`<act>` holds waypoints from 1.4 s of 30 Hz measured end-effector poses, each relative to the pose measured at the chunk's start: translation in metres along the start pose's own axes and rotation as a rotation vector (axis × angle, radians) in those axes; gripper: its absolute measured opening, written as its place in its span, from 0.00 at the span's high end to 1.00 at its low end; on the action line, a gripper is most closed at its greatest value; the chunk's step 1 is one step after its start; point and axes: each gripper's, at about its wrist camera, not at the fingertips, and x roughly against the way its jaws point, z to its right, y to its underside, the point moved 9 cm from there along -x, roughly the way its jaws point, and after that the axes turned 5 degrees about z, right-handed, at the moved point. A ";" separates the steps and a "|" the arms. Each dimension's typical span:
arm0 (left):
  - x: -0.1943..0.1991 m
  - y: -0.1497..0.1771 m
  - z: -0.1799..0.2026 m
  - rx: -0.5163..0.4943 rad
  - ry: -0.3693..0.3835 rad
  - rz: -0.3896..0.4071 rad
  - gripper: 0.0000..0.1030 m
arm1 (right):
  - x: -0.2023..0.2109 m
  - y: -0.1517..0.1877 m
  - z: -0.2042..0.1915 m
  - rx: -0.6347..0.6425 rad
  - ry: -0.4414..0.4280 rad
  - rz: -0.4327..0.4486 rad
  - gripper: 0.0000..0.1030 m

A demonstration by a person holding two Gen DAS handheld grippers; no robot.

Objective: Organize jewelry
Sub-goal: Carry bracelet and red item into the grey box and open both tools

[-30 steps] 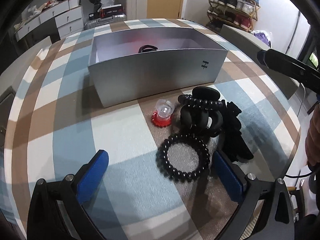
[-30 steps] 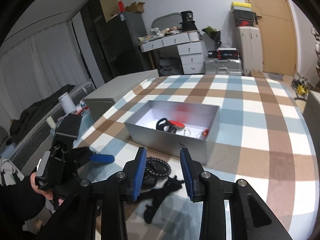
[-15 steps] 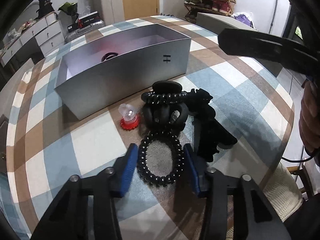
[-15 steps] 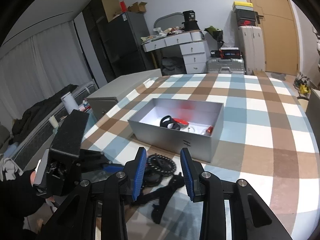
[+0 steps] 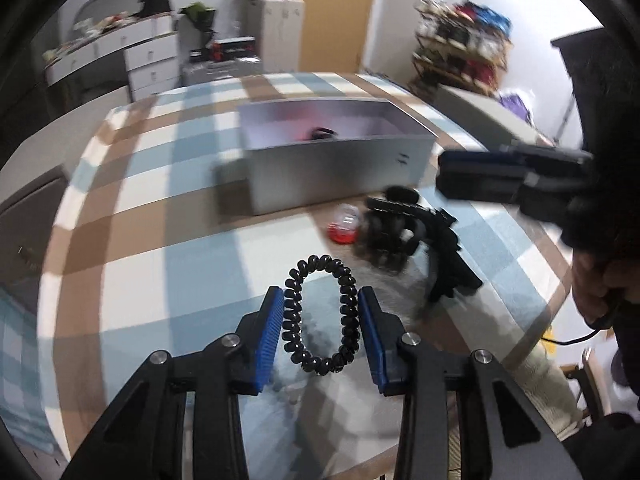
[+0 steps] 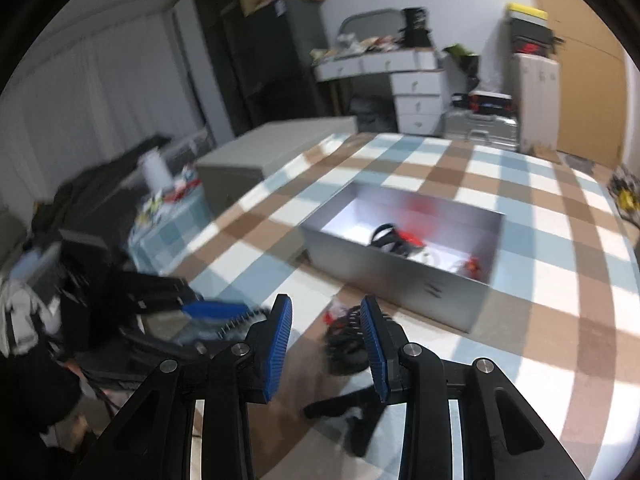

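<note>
My left gripper (image 5: 321, 300) is shut on a black spiral hair tie (image 5: 320, 314), squeezed into an upright oval and lifted off the checked tablecloth. A pile of black hair accessories (image 5: 404, 232) and a red-based clear trinket (image 5: 345, 226) lie ahead to the right, in front of the open grey box (image 5: 340, 176). My right gripper (image 6: 326, 312) is open and empty, hovering over the same pile (image 6: 348, 344); the box (image 6: 400, 272) holds a black item and red pieces. The left gripper (image 6: 212, 310) shows blurred at the left of the right wrist view.
The table's edge runs close on the right in the left wrist view, with a chair (image 5: 540, 372) beyond it. A grey cabinet (image 6: 264, 160) stands past the table's far left side. The right gripper's body (image 5: 520, 178) hangs over the table's right part.
My left gripper closed on the spiral hair tie and lifted it away from the pile. The right gripper shifted slightly and stayed open.
</note>
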 end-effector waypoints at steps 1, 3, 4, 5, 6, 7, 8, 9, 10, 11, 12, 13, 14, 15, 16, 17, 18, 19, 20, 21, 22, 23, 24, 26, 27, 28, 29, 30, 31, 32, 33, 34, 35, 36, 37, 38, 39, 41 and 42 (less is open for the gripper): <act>0.003 0.000 -0.005 0.023 -0.007 0.013 0.69 | -0.006 0.000 -0.004 0.027 0.003 -0.022 0.66; 0.009 0.001 -0.016 0.067 -0.013 0.033 0.69 | -0.022 0.001 -0.013 0.098 0.010 -0.075 0.66; 0.011 0.001 -0.020 0.082 -0.012 0.042 0.69 | -0.029 0.002 -0.015 0.127 0.020 -0.099 0.67; 0.013 0.001 -0.023 0.095 -0.008 0.055 0.69 | -0.035 0.003 -0.016 0.152 0.033 -0.119 0.67; 0.016 0.001 -0.026 0.104 -0.009 0.067 0.69 | -0.045 0.004 -0.017 0.184 0.049 -0.150 0.67; 0.018 0.002 -0.029 0.111 -0.013 0.074 0.69 | -0.052 0.005 -0.018 0.203 0.054 -0.176 0.67; 0.022 0.003 -0.033 0.120 -0.017 0.079 0.69 | -0.058 0.007 -0.018 0.219 0.057 -0.200 0.67; 0.023 0.003 -0.037 0.127 -0.018 0.082 0.69 | -0.067 0.010 -0.016 0.249 0.076 -0.233 0.67; 0.024 0.003 -0.040 0.136 -0.018 0.088 0.69 | -0.072 0.013 -0.014 0.270 0.097 -0.255 0.67; 0.025 0.003 -0.043 0.144 -0.020 0.093 0.69 | -0.078 0.016 -0.013 0.295 0.120 -0.282 0.67; 0.026 0.003 -0.045 0.147 -0.020 0.098 0.69 | -0.082 0.018 -0.012 0.314 0.133 -0.300 0.68; 0.026 0.003 -0.048 0.150 -0.022 0.101 0.69 | -0.085 0.019 -0.012 0.326 0.141 -0.311 0.69; 0.026 0.003 -0.051 0.152 -0.028 0.104 0.69 | -0.087 0.022 -0.011 0.335 0.149 -0.326 0.69; 0.026 0.004 -0.052 0.154 -0.032 0.105 0.69 | -0.089 0.023 -0.010 0.349 0.163 -0.337 0.69; 0.026 0.005 -0.053 0.155 -0.032 0.107 0.69 | -0.090 0.024 -0.010 0.361 0.175 -0.342 0.69; 0.027 0.006 -0.055 0.157 -0.030 0.107 0.69 | -0.091 0.024 -0.010 0.370 0.181 -0.350 0.70; 0.027 0.006 -0.055 0.158 -0.029 0.106 0.69 | -0.092 0.025 -0.010 0.379 0.187 -0.357 0.73; 0.027 0.007 -0.055 0.158 -0.029 0.107 0.69 | -0.093 0.026 -0.011 0.381 0.187 -0.364 0.83; 0.027 0.007 -0.055 0.160 -0.030 0.109 0.69 | -0.093 0.025 -0.011 0.388 0.197 -0.362 0.85; 0.028 0.007 -0.055 0.160 -0.029 0.109 0.69 | -0.093 0.024 -0.011 0.393 0.202 -0.359 0.87; 0.027 0.007 -0.055 0.160 -0.027 0.110 0.69 | -0.093 0.023 -0.011 0.398 0.209 -0.353 0.92; 0.028 0.007 -0.055 0.160 -0.026 0.112 0.69 | -0.092 0.022 -0.011 0.402 0.214 -0.345 0.96; 0.029 0.007 -0.055 0.160 -0.026 0.114 0.69 | -0.090 0.022 -0.012 0.395 0.200 -0.339 0.96; 0.030 0.007 -0.054 0.156 -0.027 0.115 0.69 | -0.088 0.021 -0.014 0.387 0.190 -0.327 0.96; 0.030 0.007 -0.053 0.155 -0.031 0.117 0.69 | -0.086 0.020 -0.016 0.391 0.190 -0.316 0.96; 0.031 0.007 -0.053 0.153 -0.032 0.116 0.69 | -0.085 0.019 -0.018 0.390 0.185 -0.306 0.97; 0.031 0.007 -0.052 0.152 -0.032 0.116 0.69 | -0.083 0.018 -0.019 0.385 0.180 -0.296 0.97; 0.031 0.006 -0.051 0.152 -0.034 0.116 0.69 | -0.081 0.016 -0.020 0.375 0.176 -0.283 0.97; 0.032 0.006 -0.051 0.152 -0.038 0.117 0.69 | -0.077 0.014 -0.021 0.359 0.166 -0.267 0.97; 0.032 0.006 -0.050 0.151 -0.039 0.116 0.69 | -0.075 0.011 -0.022 0.344 0.157 -0.253 0.97; 0.032 0.006 -0.049 0.148 -0.038 0.108 0.69 | -0.071 0.006 -0.023 0.323 0.145 -0.232 0.97; 0.031 0.006 -0.047 0.141 -0.039 0.095 0.69 | -0.067 0.003 -0.023 0.305 0.137 -0.214 0.97; 0.031 0.005 -0.046 0.134 -0.045 0.089 0.69 | -0.065 0.000 -0.023 0.287 0.129 -0.201 0.96; 0.032 0.004 -0.045 0.129 -0.048 0.093 0.69 | -0.059 -0.004 -0.023 0.258 0.114 -0.179 0.96; 0.033 0.001 -0.043 0.122 -0.050 0.097 0.69 | -0.054 -0.007 -0.023 0.238 0.105 -0.161 0.96; 0.034 -0.001 -0.041 0.117 -0.052 0.097 0.69 | -0.048 -0.011 -0.022 0.211 0.093 -0.136 0.96; 0.035 -0.003 -0.040 0.112 -0.055 0.100 0.69 | -0.042 -0.013 -0.022 0.194 0.084 -0.116 0.96; 0.035 -0.008 -0.037 0.105 -0.065 0.100 0.69 | -0.032 -0.017 -0.021 0.164 0.072 -0.082 0.96; 0.034 -0.010 -0.036 0.103 -0.069 0.099 0.69 | -0.026 -0.018 -0.019 0.139 0.058 -0.064 0.96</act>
